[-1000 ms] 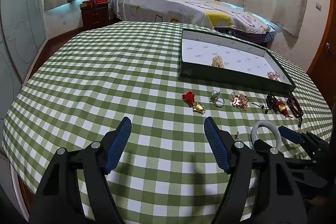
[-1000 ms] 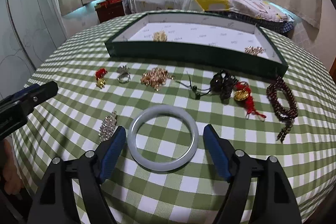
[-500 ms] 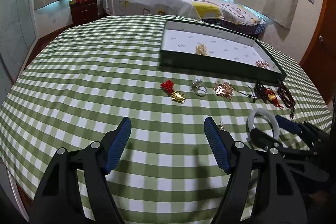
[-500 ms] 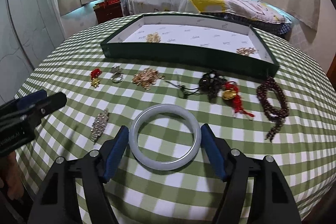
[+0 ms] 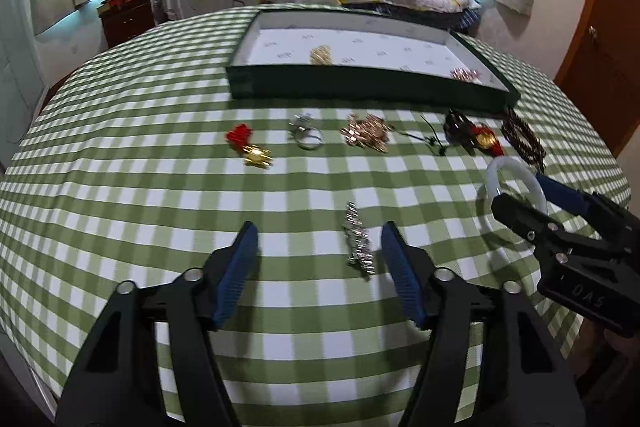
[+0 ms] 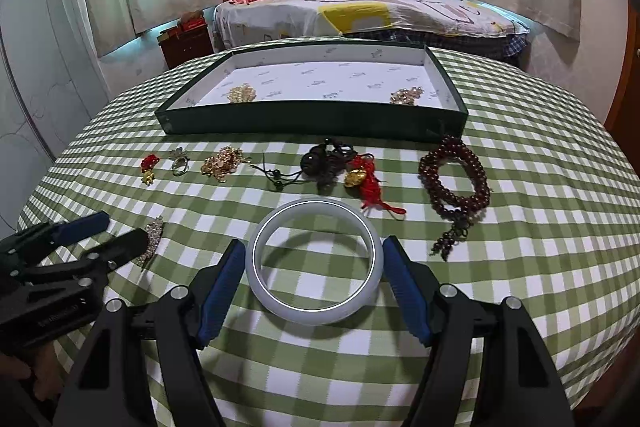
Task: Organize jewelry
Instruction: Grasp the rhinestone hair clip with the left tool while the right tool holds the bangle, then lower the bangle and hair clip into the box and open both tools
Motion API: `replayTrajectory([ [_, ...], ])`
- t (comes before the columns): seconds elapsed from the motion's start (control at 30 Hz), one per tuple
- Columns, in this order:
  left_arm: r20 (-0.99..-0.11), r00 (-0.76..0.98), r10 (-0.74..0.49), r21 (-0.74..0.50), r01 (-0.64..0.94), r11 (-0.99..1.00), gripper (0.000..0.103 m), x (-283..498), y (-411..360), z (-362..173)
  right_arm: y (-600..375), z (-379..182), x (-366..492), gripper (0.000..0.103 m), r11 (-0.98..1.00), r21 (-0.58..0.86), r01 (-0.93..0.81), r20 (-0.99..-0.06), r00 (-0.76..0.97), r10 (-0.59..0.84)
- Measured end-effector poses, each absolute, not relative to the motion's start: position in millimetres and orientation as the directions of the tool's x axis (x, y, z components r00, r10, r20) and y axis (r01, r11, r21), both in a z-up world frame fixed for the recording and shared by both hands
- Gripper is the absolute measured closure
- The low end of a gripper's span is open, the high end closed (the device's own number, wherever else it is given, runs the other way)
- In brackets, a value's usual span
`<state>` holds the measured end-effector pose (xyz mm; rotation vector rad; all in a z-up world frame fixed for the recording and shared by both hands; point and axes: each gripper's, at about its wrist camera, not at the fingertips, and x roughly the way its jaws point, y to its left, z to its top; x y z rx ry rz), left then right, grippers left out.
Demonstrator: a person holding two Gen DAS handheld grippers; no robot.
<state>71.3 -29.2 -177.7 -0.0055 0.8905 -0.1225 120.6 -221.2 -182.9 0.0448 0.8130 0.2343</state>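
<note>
A pale jade bangle sits between the blue pads of my right gripper, which is shut on it just above the checked tablecloth; it also shows in the left wrist view. My left gripper is open and empty, with a silver rhinestone brooch lying just inside its right finger. A dark green tray with a white lining holds a gold piece and a rose-gold piece.
In a row before the tray lie a red-and-gold charm, a silver ring, a gold chain cluster, a black bead cord, a gold-and-red tassel charm and a dark red bead bracelet. A bed stands behind the round table.
My right gripper has closed on the bangle and lifted it slightly. My left gripper has moved right, bringing the silver brooch between its fingers.
</note>
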Motion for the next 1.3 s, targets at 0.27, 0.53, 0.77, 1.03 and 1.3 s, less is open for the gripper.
replayTrajectory([
  [0.27,-0.784,0.606,-0.136,-0.057,0.148,0.987,0.074,73.5,-39.0,-182.9,-223.3,-183.5,121.9,0.034,0.972,0.143,-0.189,-0.713,0.661,0.233],
  [0.53,-0.782,0.603,-0.158,-0.071,0.165,0.984,0.088,70.7,-37.9,-182.9,-220.7,-184.2,121.6,0.034,0.970,0.141,-0.195,-0.716,0.657,0.237],
  [0.77,-0.776,0.608,-0.167,-0.077,0.172,0.982,0.089,70.0,-38.4,-181.7,-220.3,-184.0,121.2,0.034,0.970,0.143,-0.195,-0.715,0.657,0.238],
  [1.03,-0.746,0.644,-0.167,-0.086,0.156,0.984,0.089,71.9,-31.6,-169.6,-221.1,-178.9,120.2,0.034,0.970,0.145,-0.196,-0.699,0.673,0.241],
  [1.3,-0.702,0.682,-0.205,-0.112,0.178,0.978,0.089,84.0,-33.1,-149.1,-223.2,-163.2,126.5,0.034,0.969,0.144,-0.199,-0.673,0.699,0.243],
])
